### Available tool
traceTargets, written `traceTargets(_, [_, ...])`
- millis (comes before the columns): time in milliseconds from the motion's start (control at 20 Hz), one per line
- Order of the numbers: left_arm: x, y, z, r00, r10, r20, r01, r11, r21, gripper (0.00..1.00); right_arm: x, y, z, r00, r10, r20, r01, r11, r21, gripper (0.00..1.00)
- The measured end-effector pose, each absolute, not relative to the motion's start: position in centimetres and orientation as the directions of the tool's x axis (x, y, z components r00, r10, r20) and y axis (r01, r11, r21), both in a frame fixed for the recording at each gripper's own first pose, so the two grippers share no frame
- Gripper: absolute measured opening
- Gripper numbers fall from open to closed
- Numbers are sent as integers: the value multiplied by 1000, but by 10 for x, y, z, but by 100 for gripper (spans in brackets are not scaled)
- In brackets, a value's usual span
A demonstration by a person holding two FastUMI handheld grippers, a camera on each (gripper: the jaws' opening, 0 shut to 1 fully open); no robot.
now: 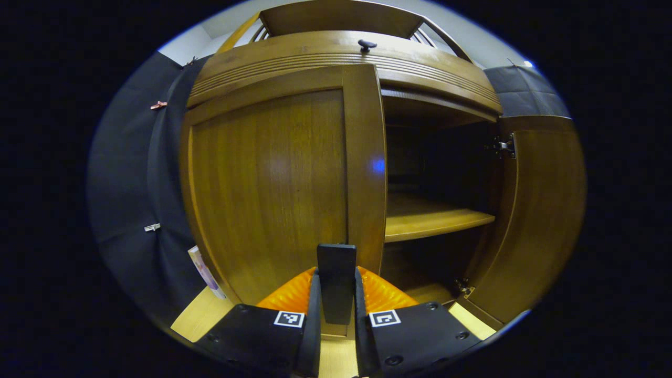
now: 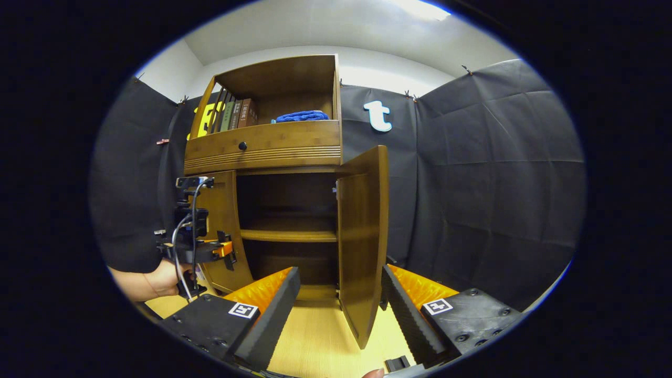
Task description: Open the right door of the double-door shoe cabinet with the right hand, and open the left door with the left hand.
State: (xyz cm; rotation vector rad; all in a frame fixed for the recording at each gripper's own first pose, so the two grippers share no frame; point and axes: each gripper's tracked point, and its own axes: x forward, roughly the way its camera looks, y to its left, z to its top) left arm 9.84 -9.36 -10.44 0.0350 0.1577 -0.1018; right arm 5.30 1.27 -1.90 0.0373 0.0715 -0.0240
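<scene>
R door (image 2: 362, 247) open | R gripper (image 2: 341, 310) jaws apart, free | L gripper (image 1: 336, 294) clamped on L door handle (image 1: 336, 281) | swing slow, follow hinge arc

Right door (image 2: 363, 236) between parted fingers (image 2: 273, 310)

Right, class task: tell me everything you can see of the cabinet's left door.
The left door is a tall brown panel that looks like varnished wood, with a flat centre set in a raised frame. It is upright and looks about shut, beside the dark open half of the cabinet. The left hand-held gripper is closed on a dark handle at the foot of its inner edge. In the right gripper view the door stands behind that gripper.
</scene>
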Motion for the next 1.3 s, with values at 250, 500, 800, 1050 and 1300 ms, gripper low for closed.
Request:
traceTargets(250, [50, -68, -105, 981, -106, -161, 112, 993, 29, 31, 64, 48, -24, 997, 40, -71, -33, 995, 92, 98])
traceTargets(500, [20, -43, -104, 983, -95, -159, 100, 995, 24, 29, 72, 83, -29, 993, 96, -72, -88, 990, 106, 100])
traceTargets(800, [-5, -14, -105, 986, -73, -150, 75, 997, 8, 25, 75, 116, -39, 987, 138, -85, -126, 983, 137, 100])
traceTargets(1050, [-22, 11, -104, 989, -44, -139, 49, 998, 38, 19, 80, 137, -43, 980, 175, -93, -162, 977, 137, 98])
traceTargets(1300, [-32, 31, -102, 994, -34, -108, 36, 999, 13, 15, 82, 147, -47, 974, 203, -97, -188, 972, 141, 98])
